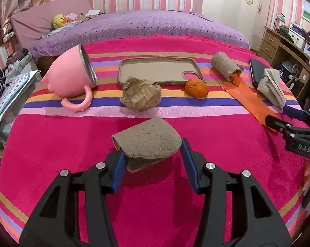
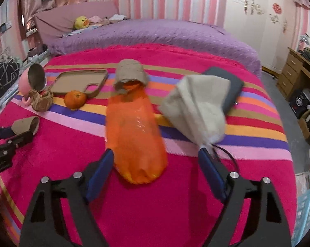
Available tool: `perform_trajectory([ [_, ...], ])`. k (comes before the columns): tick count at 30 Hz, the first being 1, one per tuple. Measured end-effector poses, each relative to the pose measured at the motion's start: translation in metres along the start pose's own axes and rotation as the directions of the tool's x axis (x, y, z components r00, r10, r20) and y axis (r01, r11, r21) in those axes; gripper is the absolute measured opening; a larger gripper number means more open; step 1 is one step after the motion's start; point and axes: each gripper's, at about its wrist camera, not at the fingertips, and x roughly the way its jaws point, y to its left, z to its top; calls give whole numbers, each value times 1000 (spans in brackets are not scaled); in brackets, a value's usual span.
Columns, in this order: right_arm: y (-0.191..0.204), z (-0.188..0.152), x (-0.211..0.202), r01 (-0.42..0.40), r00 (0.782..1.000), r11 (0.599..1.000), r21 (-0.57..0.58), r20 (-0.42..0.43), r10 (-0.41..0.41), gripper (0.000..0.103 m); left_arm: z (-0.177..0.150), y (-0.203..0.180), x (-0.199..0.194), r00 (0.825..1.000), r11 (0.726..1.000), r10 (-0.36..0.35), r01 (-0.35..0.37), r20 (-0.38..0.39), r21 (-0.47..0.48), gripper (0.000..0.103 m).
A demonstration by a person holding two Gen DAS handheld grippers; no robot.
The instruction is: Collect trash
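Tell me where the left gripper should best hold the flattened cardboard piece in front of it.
Probably the near curled edge of the flattened cardboard piece, approached from the front. That edge lifts off the blanket, and the open left gripper already straddles it.

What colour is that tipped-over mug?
Pink mug, with a bare metal inside; clearest in the left wrist view.

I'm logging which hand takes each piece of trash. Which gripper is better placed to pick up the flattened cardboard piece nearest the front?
Left. The left gripper is open, its fingers straddling the flattened cardboard piece. The right gripper is open around the orange bag, farther away.
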Motion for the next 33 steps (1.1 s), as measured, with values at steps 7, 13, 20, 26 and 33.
perform_trajectory([
  [7,28,-2,5,-15,1000,994,-113,-9,14,25,0,11,-4,1000,999,9,-9,6,-43,48],
  [13,20,-17,-31,-5,996,995,-98,86,14,7,-2,5,-16,1000,999,11,-10,25,-36,37],
  [20,-13,-38,-79,5,987,1000,-30,161,0,3,-9,-10,-25,999,1000,-20,21,28,-22,32],
  [26,-42,-56,-84,-13,991,1000,7,133,12,4,-16,-6,-33,999,1000,3,-3,40,-7,72],
  [33,-49,-49,-78,-20,990,1000,22,141,17,70,-25,9,-25,999,999,33,-33,20,25,91],
])
